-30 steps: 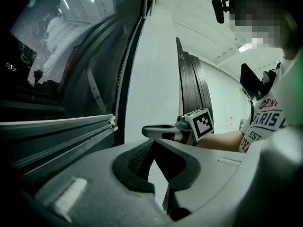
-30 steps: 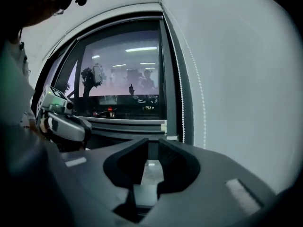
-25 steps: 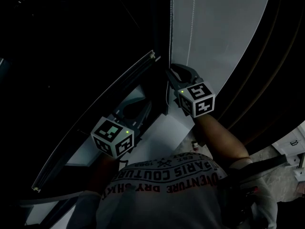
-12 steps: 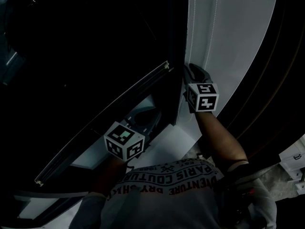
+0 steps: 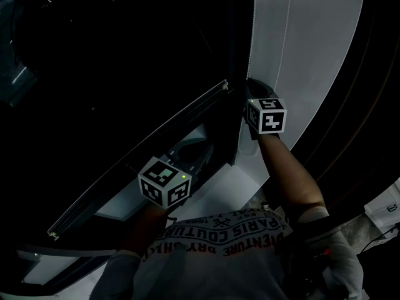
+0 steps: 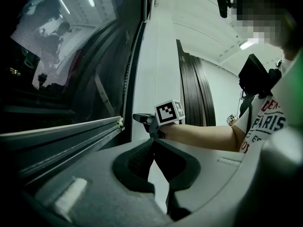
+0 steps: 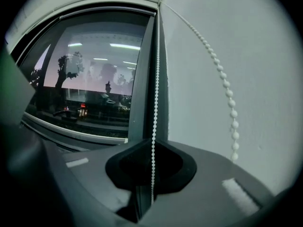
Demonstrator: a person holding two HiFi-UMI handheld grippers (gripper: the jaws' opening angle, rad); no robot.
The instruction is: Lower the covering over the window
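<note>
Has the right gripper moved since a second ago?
Yes. Measured against the end of the window rail, the right gripper has gone up the picture toward the white wall. Its fingers have just been closing, with the bead chain between them.

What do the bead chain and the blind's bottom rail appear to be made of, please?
Bead chain: probably white plastic, matt; small uniform round beads, no metallic glint.
Bottom rail: likely metal, perhaps aluminium, satin; straight thin profile with a pale sheen along its edge.

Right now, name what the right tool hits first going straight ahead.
The right tool, jaws just closed on the bead chain, would probably meet the dark window frame post; depth unclear.
</note>
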